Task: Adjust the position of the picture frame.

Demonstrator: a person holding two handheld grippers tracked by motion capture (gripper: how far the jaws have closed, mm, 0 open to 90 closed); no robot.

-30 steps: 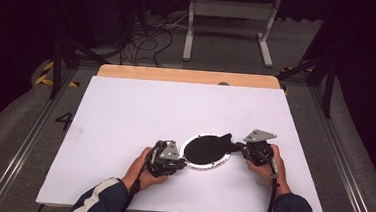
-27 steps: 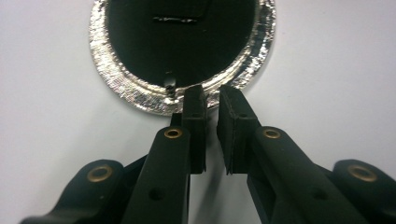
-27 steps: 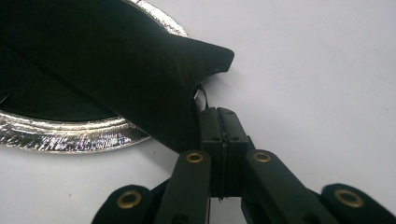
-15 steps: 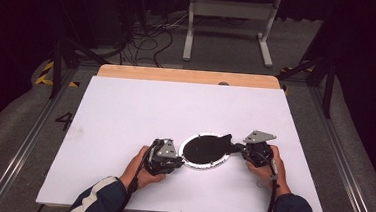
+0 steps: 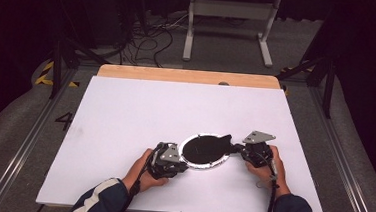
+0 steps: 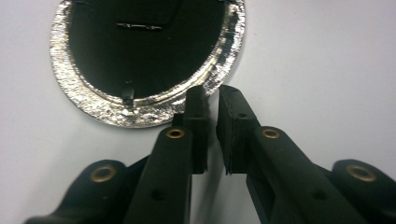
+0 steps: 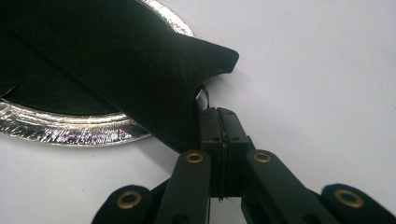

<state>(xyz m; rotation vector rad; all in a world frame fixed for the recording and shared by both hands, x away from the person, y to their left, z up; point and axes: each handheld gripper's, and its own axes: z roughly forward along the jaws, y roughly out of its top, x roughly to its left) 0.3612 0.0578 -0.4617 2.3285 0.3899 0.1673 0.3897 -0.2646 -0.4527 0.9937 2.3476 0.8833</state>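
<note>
High cam looks down on table [image 5: 125,116]; both tool cams close-up, share foil plate [image 6: 93,105].

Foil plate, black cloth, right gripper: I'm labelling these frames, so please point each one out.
Foil plate [image 6: 98,108]: left gripper view, crinkled silver rim.
Black cloth [image 7: 140,65]: right gripper view, the flap over the plate's edge.
Right gripper [image 7: 223,119]: right gripper view, between its closed fingertips.
</note>
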